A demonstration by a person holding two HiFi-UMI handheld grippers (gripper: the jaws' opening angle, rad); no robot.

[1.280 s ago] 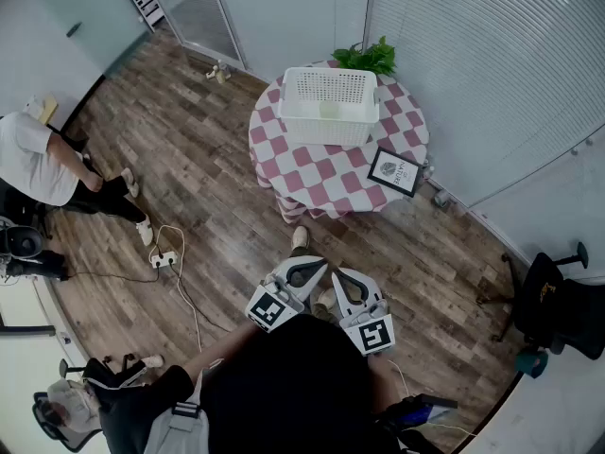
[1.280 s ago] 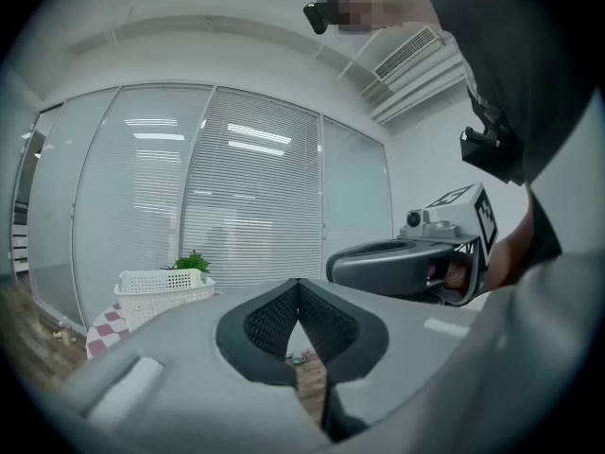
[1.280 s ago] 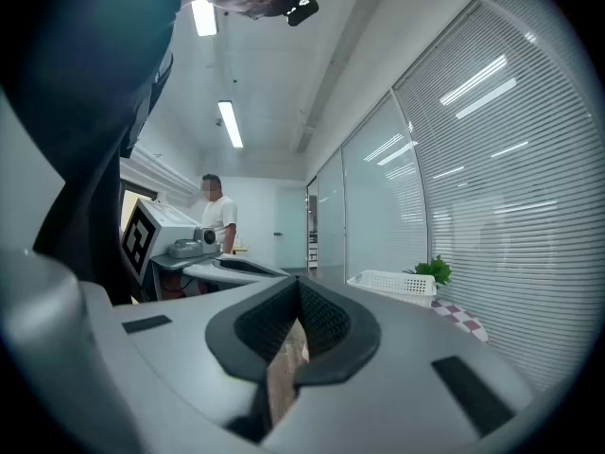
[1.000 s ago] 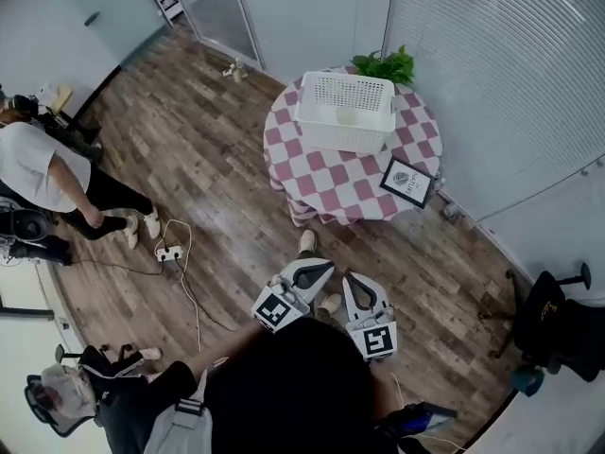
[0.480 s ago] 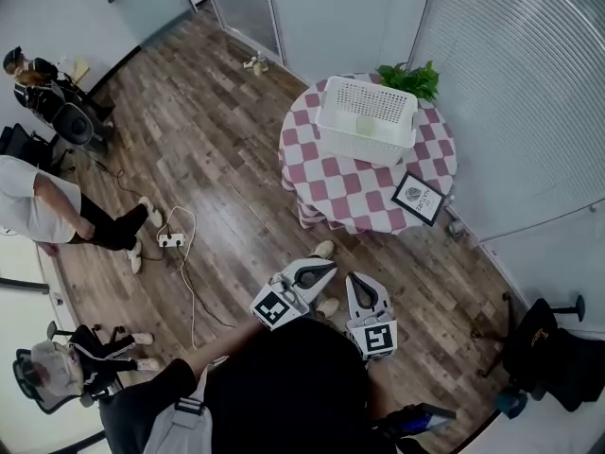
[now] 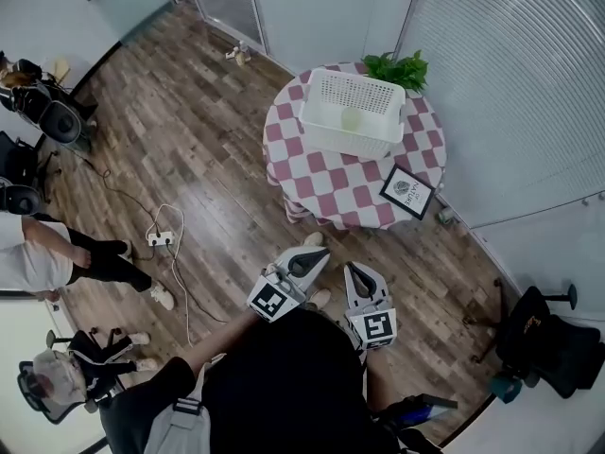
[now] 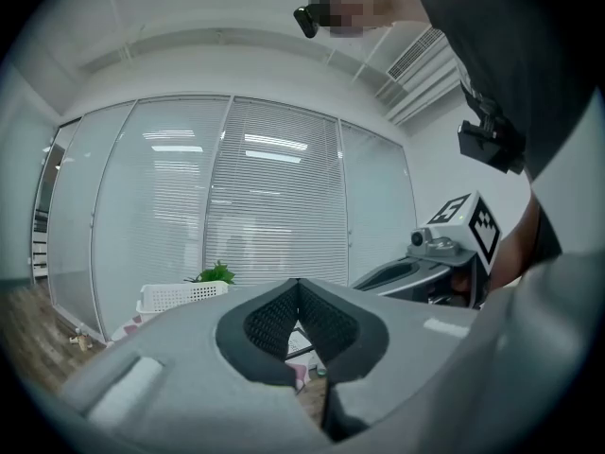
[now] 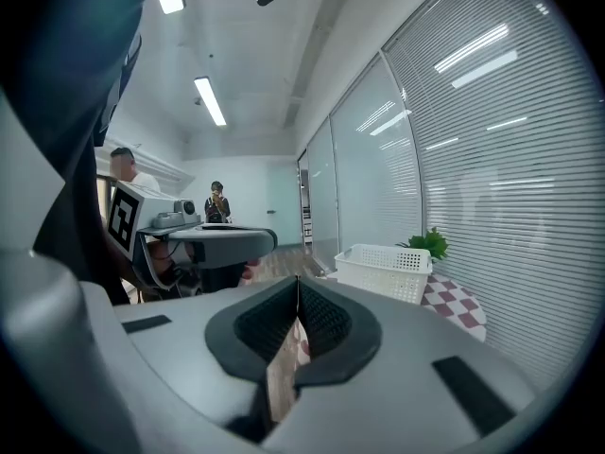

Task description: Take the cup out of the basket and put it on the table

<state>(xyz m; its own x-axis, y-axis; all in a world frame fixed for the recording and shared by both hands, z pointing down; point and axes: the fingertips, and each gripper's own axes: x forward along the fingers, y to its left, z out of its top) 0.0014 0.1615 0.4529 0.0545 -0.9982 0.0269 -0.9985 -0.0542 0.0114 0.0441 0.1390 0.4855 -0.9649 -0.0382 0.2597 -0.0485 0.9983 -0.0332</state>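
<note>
Framed card (image 6: 407, 191) on table (image 6: 326, 183); print unreadable.

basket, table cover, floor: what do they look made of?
Basket: white moulded plastic by the look, matte, walls perforated in a regular grid.
Table cover: likely fabric, red-and-white checks, hanging in folds over the round edge.
Floor: wood-look planks, mixed brown tones; real wood or laminate, cannot tell.

Bright ceiling strip lights (image 8: 213, 101); fisheye edges dark, foreground blurred.
</note>
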